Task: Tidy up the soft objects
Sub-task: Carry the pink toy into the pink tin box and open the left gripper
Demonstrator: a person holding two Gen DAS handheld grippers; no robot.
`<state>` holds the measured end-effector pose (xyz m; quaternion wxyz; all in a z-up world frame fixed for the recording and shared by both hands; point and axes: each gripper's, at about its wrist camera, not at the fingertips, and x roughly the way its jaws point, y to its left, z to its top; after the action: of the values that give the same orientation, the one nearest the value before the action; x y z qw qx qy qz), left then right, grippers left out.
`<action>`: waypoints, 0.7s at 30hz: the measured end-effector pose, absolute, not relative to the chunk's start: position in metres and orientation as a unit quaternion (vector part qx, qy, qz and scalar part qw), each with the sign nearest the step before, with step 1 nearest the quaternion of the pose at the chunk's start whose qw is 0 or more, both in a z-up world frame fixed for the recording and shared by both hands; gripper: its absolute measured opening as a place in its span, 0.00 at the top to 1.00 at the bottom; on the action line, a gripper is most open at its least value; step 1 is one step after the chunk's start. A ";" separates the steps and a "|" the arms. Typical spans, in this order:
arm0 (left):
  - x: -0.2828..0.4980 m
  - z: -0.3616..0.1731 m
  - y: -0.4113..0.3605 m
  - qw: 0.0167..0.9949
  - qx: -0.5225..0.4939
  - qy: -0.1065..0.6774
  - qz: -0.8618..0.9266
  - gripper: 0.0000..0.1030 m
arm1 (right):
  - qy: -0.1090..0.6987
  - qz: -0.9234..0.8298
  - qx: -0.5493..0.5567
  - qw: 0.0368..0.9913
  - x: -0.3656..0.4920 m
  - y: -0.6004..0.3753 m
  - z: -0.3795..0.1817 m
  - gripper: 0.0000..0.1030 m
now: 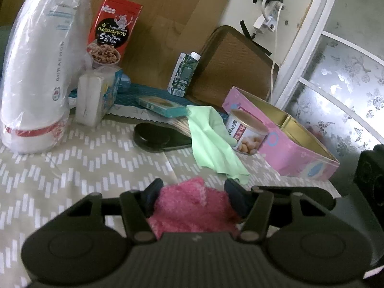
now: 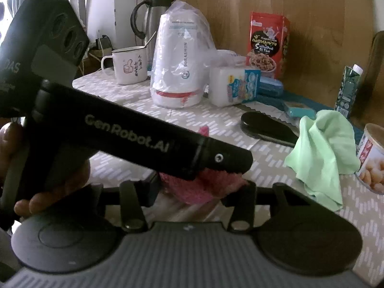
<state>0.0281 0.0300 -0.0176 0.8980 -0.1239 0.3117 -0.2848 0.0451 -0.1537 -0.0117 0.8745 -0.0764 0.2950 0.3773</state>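
Through my left wrist camera, my left gripper (image 1: 193, 196) is clamped on the fuzzy pink cloth (image 1: 192, 206), near the table's front edge. The green cloth (image 1: 211, 141) lies crumpled mid-table, touching the snack can (image 1: 246, 132) beside the open pink tin (image 1: 288, 144), which looks unfilled.

Through my right wrist camera, my right gripper (image 2: 199, 189) brackets the same pink cloth (image 2: 199, 187); I cannot tell whether it grips. I judge nothing sorted yet.

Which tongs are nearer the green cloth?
Hard to call; left by a little, perhaps. The left tongs flank the pink cloth, with the green cloth just ahead. The right tongs straddle the same pink cloth, green cloth ahead-right.
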 end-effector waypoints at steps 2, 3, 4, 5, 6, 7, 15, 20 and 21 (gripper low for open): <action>0.029 -0.017 0.030 0.897 -0.123 0.313 -0.288 0.45 | 0.296 0.377 -0.076 0.875 0.046 -0.154 -0.011 0.51; 0.029 -0.017 0.029 0.896 -0.122 0.314 -0.289 0.45 | 0.295 0.375 -0.076 0.875 0.045 -0.154 -0.011 0.51; 0.029 -0.017 0.028 0.896 -0.119 0.315 -0.290 0.45 | 0.295 0.375 -0.078 0.876 0.044 -0.155 -0.011 0.51; 0.028 -0.017 0.026 0.896 -0.115 0.317 -0.289 0.45 | 0.295 0.374 -0.080 0.876 0.043 -0.155 -0.011 0.51; 0.027 -0.017 0.024 0.897 -0.111 0.317 -0.288 0.44 | 0.295 0.374 -0.082 0.876 0.042 -0.155 -0.010 0.51; 0.026 -0.016 0.021 0.898 -0.104 0.317 -0.286 0.44 | 0.295 0.374 -0.084 0.875 0.041 -0.156 -0.010 0.51; 0.014 -0.017 -0.001 0.895 -0.109 0.328 -0.281 0.44 | 0.299 0.373 -0.076 0.875 0.032 -0.174 -0.009 0.49; 0.011 -0.015 -0.019 0.894 -0.102 0.331 -0.285 0.44 | 0.296 0.359 -0.071 0.882 0.026 -0.188 -0.009 0.49; 0.010 -0.014 -0.023 0.893 -0.101 0.331 -0.287 0.44 | 0.296 0.356 -0.068 0.884 0.025 -0.192 -0.009 0.49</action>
<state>0.0101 -0.0232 -0.0140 0.8932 -0.1009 0.3314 -0.2868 0.0252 -0.1917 -0.0086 0.8837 -0.0683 0.2957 0.3562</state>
